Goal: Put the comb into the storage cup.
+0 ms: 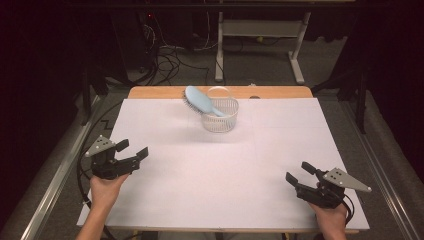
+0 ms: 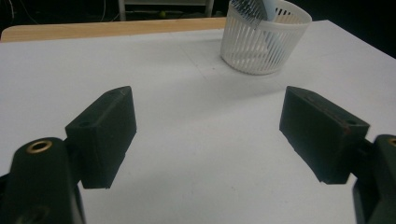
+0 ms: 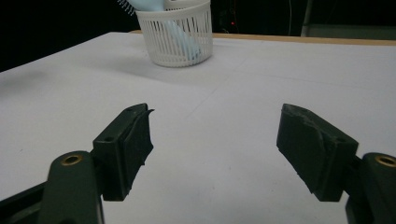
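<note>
A white slatted basket [image 1: 220, 115] stands upright near the far middle of the white table [image 1: 215, 170]. A light blue hairbrush [image 1: 199, 100] leans in it, handle down, its bristled head sticking out over the left rim. The basket [image 2: 264, 39] and brush head [image 2: 252, 9] show at the top of the left gripper view, and the basket [image 3: 176, 37] with the brush [image 3: 142, 4] at the top left of the right gripper view. My left gripper [image 1: 134, 149] rests at the near left, open and empty. My right gripper [image 1: 299, 172] sits at the near right, open and empty.
A wooden table edge [image 1: 220, 92] runs behind the white surface. Beyond it are a white desk frame [image 1: 260, 40] and loose cables [image 1: 170, 60] on the dark floor. Metal rails [image 1: 55, 175] flank the table on both sides.
</note>
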`<state>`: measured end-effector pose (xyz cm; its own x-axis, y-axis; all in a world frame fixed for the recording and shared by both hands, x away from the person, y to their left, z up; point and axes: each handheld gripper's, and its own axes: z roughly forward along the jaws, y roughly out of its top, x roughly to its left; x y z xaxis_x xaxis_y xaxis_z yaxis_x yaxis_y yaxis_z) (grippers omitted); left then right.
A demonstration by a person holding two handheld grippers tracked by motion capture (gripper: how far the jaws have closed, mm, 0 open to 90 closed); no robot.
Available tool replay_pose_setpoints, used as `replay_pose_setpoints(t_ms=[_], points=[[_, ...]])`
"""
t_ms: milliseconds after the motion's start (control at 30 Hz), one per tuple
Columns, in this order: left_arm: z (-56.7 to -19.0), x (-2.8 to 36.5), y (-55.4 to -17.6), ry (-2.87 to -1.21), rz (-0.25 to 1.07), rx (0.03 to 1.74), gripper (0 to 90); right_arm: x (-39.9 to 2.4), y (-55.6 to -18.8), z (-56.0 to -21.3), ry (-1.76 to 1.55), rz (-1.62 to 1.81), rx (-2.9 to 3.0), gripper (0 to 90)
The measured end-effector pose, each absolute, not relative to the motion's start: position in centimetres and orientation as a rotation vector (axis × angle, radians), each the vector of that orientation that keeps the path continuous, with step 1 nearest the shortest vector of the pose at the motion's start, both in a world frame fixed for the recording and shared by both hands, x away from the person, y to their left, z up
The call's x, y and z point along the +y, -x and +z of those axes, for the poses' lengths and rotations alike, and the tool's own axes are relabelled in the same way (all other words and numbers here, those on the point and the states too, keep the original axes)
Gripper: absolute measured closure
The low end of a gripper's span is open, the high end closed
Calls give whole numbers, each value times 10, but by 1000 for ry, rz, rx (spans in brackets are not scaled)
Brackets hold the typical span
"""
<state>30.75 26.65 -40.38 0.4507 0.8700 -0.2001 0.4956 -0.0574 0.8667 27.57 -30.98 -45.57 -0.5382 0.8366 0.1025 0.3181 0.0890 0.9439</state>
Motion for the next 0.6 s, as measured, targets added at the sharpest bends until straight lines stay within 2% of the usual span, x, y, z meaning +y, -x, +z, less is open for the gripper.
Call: replay_pose_setpoints(t_ms=[600], points=[[-422,276,-293,-1673,452,1216,184,-311,-276,-456,-1135,1451,1900,267]])
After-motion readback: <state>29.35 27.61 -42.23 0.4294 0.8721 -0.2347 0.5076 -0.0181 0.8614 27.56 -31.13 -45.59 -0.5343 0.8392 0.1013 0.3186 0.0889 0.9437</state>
